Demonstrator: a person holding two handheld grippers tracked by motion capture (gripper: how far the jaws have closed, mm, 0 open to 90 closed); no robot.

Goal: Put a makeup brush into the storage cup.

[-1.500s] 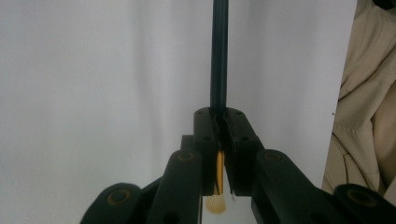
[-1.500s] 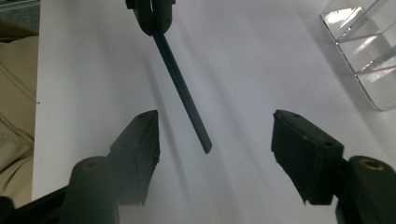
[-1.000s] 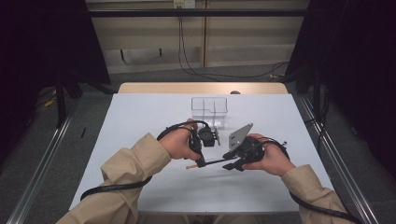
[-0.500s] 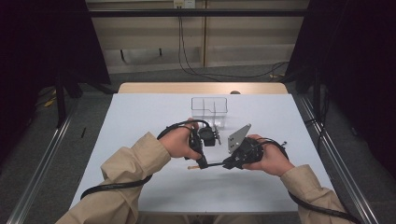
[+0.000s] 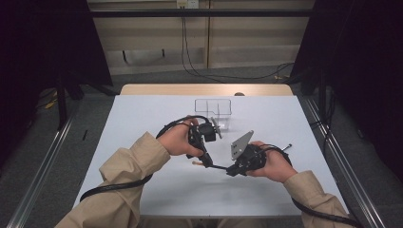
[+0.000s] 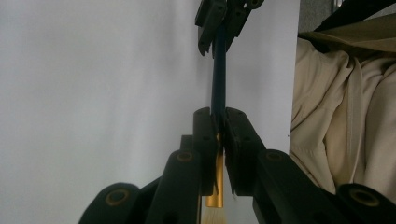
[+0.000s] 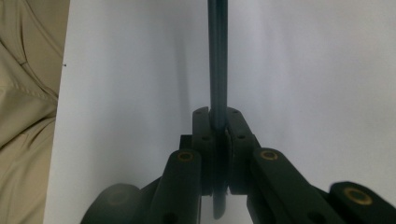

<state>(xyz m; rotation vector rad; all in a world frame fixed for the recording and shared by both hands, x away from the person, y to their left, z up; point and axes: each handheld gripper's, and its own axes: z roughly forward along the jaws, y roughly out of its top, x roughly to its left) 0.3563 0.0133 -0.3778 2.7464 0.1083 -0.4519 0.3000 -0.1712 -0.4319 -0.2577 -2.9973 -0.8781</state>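
I see first the white table [image 5: 142,142], which takes most of the high view, with a wooden edge at its far side. Near the far middle of it stands a clear plastic box [image 5: 213,111] with compartments inside; nothing I can make out lies in it.

My two forearms in beige sleeves [image 5: 128,164] come in from the bottom of this view and meet near the middle of the table, in front of the box.

The left gripper [image 5: 205,159] points down and toward me. The right gripper [image 5: 231,169] lies just beside it, to the right, with its grey plate [image 5: 241,144] tilted upward.

Between the two grippers there is a paintbrush [image 6: 218,79] with a thin dark blue handle, held a little above the table. In the left gripper view my jaws are closed tight on the brush where the blue handle meets the golden ferrule [image 6: 215,186], and the pale bristles [image 6: 214,217] show below the jaws. Farther along the handle, the other gripper closes on it as well.

In the right gripper view the jaws are also pressed together on the blue handle [image 7: 217,60], which runs straight away from them over the white surface.
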